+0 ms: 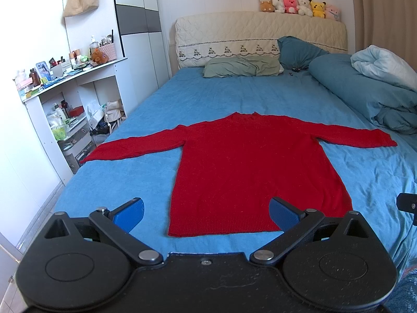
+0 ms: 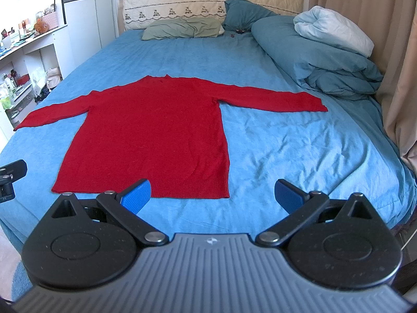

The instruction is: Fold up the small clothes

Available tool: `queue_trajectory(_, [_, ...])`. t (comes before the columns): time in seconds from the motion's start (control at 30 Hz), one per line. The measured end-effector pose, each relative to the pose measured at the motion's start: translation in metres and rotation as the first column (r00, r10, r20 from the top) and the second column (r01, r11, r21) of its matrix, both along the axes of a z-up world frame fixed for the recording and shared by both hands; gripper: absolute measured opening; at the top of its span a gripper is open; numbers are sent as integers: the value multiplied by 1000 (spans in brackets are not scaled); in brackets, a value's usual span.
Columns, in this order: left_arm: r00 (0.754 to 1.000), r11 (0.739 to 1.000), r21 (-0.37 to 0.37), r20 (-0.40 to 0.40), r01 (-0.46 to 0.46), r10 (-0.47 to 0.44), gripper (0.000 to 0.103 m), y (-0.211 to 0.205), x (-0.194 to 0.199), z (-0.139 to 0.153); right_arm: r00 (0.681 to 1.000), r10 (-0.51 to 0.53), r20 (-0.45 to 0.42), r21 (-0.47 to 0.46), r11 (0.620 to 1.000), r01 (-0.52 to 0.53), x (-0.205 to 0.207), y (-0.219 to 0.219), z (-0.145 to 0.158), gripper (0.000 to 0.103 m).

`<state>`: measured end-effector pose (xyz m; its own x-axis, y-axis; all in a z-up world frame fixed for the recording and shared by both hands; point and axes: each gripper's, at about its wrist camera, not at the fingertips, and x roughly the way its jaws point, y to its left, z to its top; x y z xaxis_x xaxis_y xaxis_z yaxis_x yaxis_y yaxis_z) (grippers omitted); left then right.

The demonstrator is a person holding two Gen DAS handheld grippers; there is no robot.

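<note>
Both wide-open grippers (image 1: 206,215) (image 2: 213,195) face flat red knit sweater (image 1: 250,169) on crinkled sheet (image 1: 161,99).

A blue-sheeted bed (image 1: 161,104) carries a flat red sweater (image 1: 250,167), pillows (image 1: 242,66) and a bunched duvet (image 1: 365,88).

Ahead of the left claw (image 1: 206,212), the red sweater (image 1: 247,167) is fuzzy matt knit, ribbed at the hem. Under it, the bed (image 1: 146,182) sheet is soft, wrinkled cloth. Claw pads (image 1: 129,215) look textured blue plastic.
</note>
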<state>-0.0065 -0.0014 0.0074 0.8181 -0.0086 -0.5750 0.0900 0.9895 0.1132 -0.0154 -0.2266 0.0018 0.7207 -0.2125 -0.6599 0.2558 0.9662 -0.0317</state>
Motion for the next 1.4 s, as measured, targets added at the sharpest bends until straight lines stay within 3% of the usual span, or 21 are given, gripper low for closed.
queue_trajectory(0.53, [1000, 1000, -17, 14, 2, -2, 103, -2, -4, 16, 999, 4, 34, 3, 1000, -4, -9, 6, 16, 103])
queue_trajectory(0.8, [997, 998, -43, 64, 46, -43, 103, -25, 31, 52, 994, -72, 83, 11, 997, 71, 6, -36, 46, 103])
queue_trajectory(0.97, [993, 993, -60, 52, 105, -102, 103, -54, 100, 61, 985, -140, 97, 49, 989, 136, 53, -94, 47, 103])
queue_trajectory(1.1, [987, 986, -56, 28, 160, -159, 103, -93, 178, 49, 972, -219, 88, 111, 972, 209, 111, -154, 22, 103])
queue_trajectory(1.27, [975, 974, -52, -12, 220, -221, 103, -157, 298, 5, 946, -316, 72, 135, 943, 305, 199, -235, -32, 103])
queue_trajectory(1.4, [962, 960, -118, -76, 253, -263, 103, -202, 383, -44, 919, -383, 91, 159, 917, 367, 260, -289, -78, 103])
